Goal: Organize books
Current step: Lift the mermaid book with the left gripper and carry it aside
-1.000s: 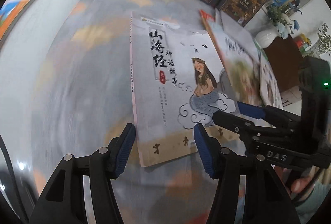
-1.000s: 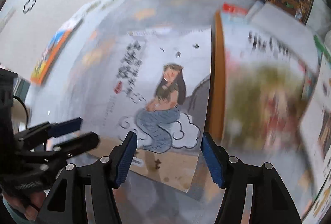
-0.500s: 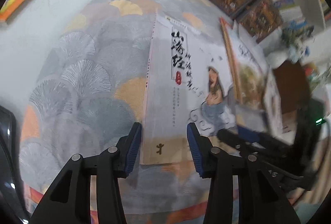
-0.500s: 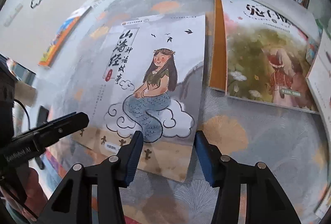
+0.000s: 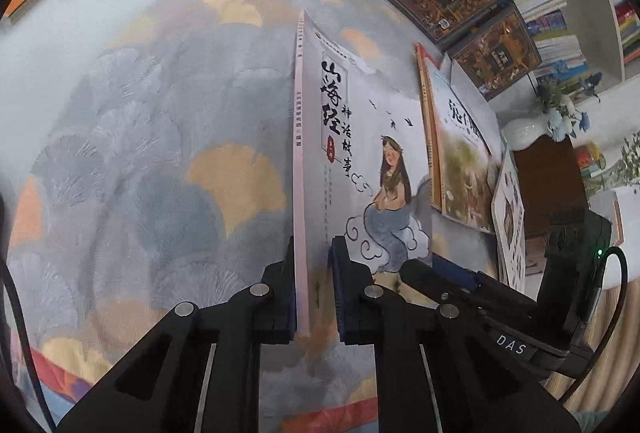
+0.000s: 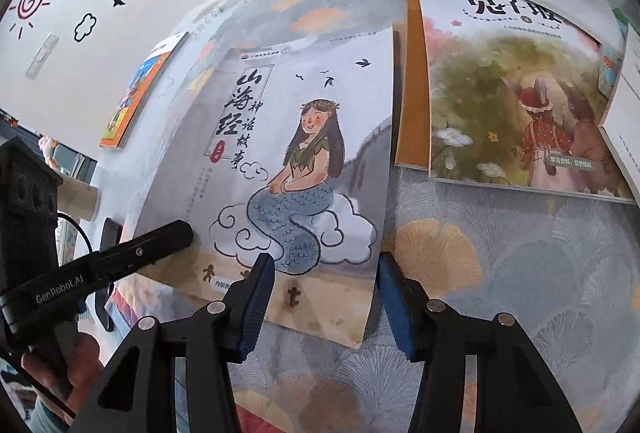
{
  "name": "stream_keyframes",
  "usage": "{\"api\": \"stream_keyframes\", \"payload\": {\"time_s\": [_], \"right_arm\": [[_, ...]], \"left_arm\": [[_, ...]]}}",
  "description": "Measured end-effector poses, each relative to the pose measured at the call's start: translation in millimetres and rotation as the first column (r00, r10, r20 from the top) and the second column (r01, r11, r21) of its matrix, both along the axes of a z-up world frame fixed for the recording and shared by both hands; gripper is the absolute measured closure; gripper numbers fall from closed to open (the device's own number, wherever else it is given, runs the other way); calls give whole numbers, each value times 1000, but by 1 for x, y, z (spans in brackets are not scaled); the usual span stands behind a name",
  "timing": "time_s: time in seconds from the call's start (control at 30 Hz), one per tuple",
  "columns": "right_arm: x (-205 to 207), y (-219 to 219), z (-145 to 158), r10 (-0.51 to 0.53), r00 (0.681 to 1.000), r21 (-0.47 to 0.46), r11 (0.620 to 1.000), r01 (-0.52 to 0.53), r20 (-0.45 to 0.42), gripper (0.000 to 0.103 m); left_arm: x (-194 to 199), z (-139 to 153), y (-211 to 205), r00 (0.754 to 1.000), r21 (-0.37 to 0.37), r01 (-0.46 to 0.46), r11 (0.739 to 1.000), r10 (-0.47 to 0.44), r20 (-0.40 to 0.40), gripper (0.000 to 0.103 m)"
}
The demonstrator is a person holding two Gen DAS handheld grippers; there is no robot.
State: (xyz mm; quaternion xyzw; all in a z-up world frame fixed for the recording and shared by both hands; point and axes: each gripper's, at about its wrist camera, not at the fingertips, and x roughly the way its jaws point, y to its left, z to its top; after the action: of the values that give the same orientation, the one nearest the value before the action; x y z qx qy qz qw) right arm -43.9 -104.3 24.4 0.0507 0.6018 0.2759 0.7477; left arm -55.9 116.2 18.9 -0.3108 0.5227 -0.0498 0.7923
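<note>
Blue-padded left tool (image 5: 312, 285) is clamped on the mermaid-cover book (image 5: 360, 161) at its lower spine edge, frame centre. Right tool (image 6: 326, 293) stands apart, straddling the book's lower right corner on the patterned rug (image 6: 500, 253), pads clear of it.

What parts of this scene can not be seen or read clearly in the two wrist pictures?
- Mermaid book: spine text too small, left wrist view.
- Left gripper: far pad hidden behind the book's spine edge.
- Rabbit book: right corner covered by a white book, right wrist view.
- Orange book: cover seen edge-on, unreadable.
</note>
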Motion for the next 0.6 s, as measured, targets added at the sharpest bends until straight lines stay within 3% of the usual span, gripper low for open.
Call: {"api": "stream_keyframes", "payload": {"time_s": [0.23, 0.33, 0.4, 0.5, 0.6], "right_arm": [[13, 4, -1, -98, 991, 33, 994, 101, -86, 39], [18, -6, -3, -129, 980, 83, 986, 143, -154, 37], [18, -21, -6, -151, 961, 151, 970, 189, -232, 35], [10, -53, -20, -206, 905, 289, 901, 323, -372, 27], [5, -73, -37, -242, 845, 398, 797, 453, -476, 27]], "left_arm": [[18, 3, -15, 991, -7, 134, 991, -134, 3, 92], [24, 8, -12, 987, -87, 161, 983, -158, 34, 93], [26, 12, -6, 985, -186, 174, 967, -167, 53, 94], [30, 18, 1, 980, -324, 200, 925, -184, 81, 93], [35, 23, 6, 975, -394, 221, 892, -200, 92, 93]]}}
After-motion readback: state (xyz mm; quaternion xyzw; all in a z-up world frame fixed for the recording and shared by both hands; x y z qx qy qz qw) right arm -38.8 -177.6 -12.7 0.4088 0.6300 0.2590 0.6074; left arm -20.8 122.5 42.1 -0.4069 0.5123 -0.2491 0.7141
